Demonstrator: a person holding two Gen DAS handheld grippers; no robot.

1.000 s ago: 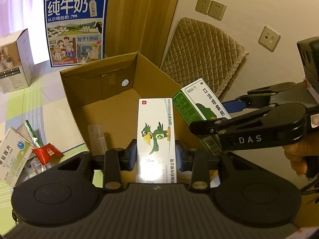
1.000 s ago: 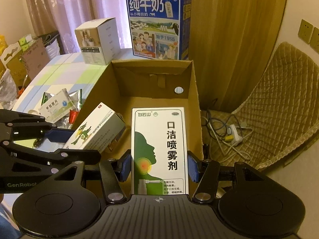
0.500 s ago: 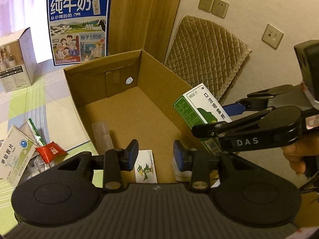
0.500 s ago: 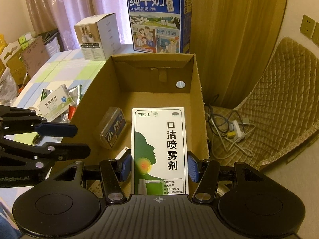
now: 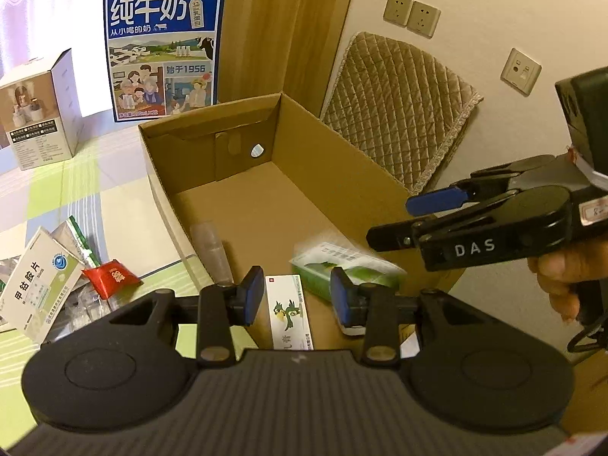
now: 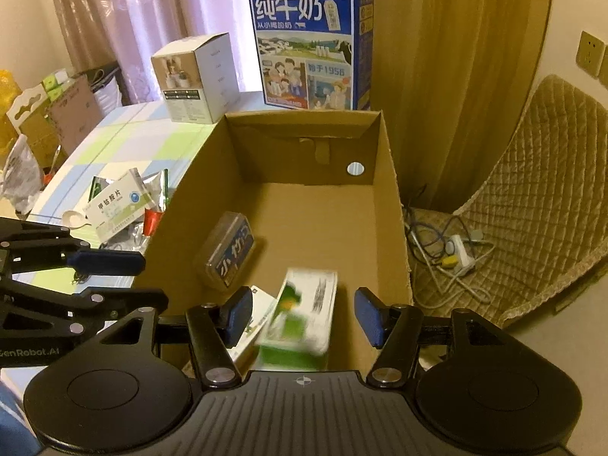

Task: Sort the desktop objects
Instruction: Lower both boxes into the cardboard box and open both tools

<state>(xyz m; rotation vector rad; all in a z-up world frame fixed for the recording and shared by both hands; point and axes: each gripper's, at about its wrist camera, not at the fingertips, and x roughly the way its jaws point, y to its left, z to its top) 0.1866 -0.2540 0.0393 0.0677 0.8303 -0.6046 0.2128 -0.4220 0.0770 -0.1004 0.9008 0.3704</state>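
Observation:
An open cardboard box stands on the table. My left gripper is open above its near end, over a white box with a green bird lying on the floor. My right gripper is open and empty; the green and white spray box is blurred below it, in the cardboard box, and shows in the left wrist view. A clear-lidded blue case lies inside at the left wall.
A blue milk carton and a white product box stand behind the cardboard box. A white medicine box and a red sachet lie on the checked tablecloth. A quilted chair and cables are at the right.
My left gripper opened and dropped the bird box into the cardboard box. My right gripper then opened and let go of the spray box, which is falling into the box.

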